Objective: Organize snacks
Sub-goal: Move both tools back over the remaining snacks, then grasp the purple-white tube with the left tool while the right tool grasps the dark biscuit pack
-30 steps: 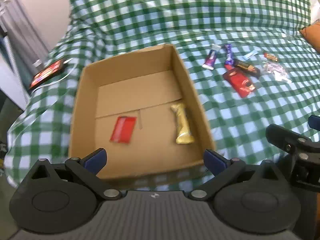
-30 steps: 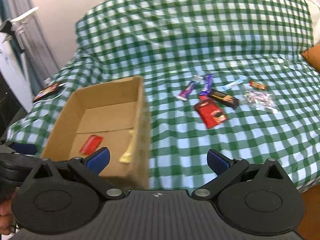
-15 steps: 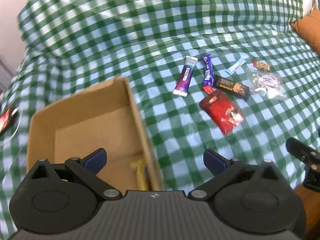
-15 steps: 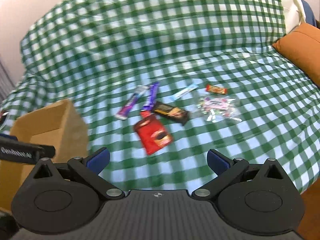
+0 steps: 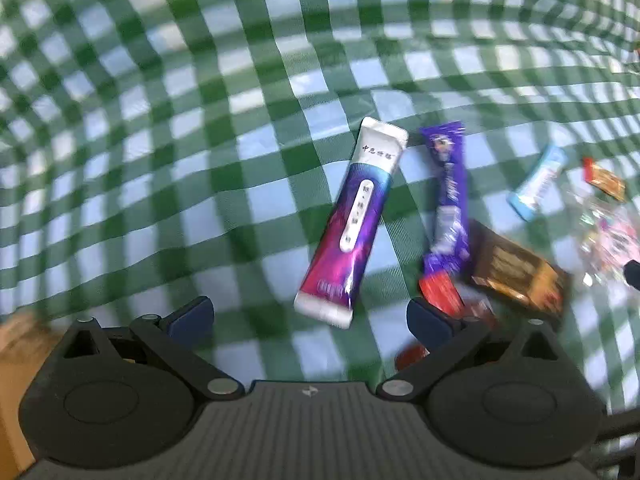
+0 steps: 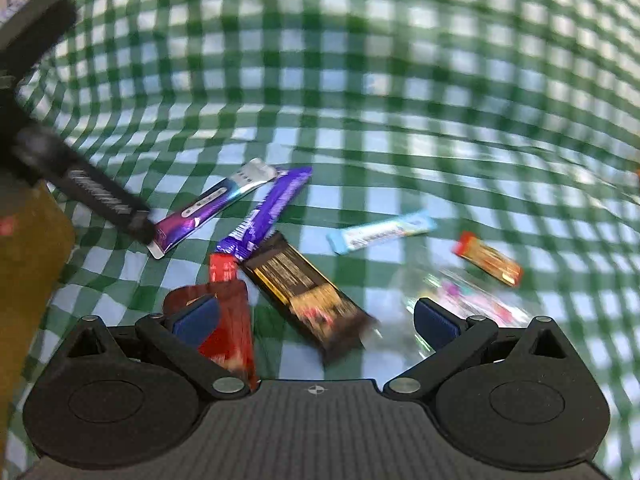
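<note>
Snacks lie on the green checked cloth [image 5: 240, 80]. A white and purple stick pack [image 5: 352, 224] lies just ahead of my open, empty left gripper [image 5: 308, 316]. To its right are a purple bar [image 5: 450, 200], a dark brown bar [image 5: 516, 272], a red pack [image 5: 440, 296], a light blue stick [image 5: 538, 186] and a small orange bar [image 5: 604, 180]. My right gripper [image 6: 316, 316] is open and empty, low over the dark brown bar [image 6: 308, 288] and red pack [image 6: 228, 320]. The stick pack [image 6: 212, 208] and purple bar [image 6: 268, 212] lie beyond.
The cardboard box [image 6: 28, 280] stands at the left edge; its corner shows in the left wrist view [image 5: 12, 360]. A clear bag of candies [image 6: 460, 300] lies at the right, with the light blue stick [image 6: 382, 230] and orange bar [image 6: 488, 258]. The left gripper's finger [image 6: 96, 196] reaches in from the left.
Both grippers have swung right, away from the box, and moved down close to the snack pile. Both stay open and empty.
</note>
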### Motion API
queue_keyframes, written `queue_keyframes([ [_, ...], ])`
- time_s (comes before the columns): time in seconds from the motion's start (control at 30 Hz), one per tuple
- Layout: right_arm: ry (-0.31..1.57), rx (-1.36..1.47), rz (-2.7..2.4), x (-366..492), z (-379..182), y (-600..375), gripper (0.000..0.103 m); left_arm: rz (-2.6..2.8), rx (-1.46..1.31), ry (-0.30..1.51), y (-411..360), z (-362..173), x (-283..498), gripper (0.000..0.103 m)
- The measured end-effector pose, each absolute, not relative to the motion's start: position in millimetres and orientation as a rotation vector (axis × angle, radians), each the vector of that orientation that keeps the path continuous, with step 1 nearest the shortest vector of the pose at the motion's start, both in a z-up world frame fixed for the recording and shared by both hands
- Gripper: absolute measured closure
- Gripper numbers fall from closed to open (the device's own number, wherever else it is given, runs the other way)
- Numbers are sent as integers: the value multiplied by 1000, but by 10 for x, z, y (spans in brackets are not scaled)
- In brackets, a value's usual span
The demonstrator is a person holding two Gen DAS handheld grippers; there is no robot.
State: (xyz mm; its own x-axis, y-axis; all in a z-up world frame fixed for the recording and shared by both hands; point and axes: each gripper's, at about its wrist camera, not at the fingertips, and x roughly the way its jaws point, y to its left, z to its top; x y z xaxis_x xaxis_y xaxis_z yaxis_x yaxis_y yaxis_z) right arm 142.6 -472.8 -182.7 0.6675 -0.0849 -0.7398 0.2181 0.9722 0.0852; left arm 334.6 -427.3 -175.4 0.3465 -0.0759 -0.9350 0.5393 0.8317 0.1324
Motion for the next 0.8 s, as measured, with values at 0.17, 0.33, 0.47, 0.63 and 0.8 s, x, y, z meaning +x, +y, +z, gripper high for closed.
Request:
queue_keyframes([
  [0.17,866,175,0,1877,-2091,-4864,0,-435,470,1157,-4474,-2079,3650,0],
  [0.33,947,209,6,2097,-2412,-4965,0,-481,416,1206,-4495,-2169,3840,0],
  [0.47,902,192,2,2040,-2457,-4925,0,-487,425,1181,-4498,-2181,3836,0],
  [0.63,898,195,-32,2000,-2440,-4922,22,-499,430,1154,-4521,-2107,3723,18],
  [0.8,893,305,-46,1811,-2275,-5008,54,-521,410,1122,-4469,-1882,3519,78],
])
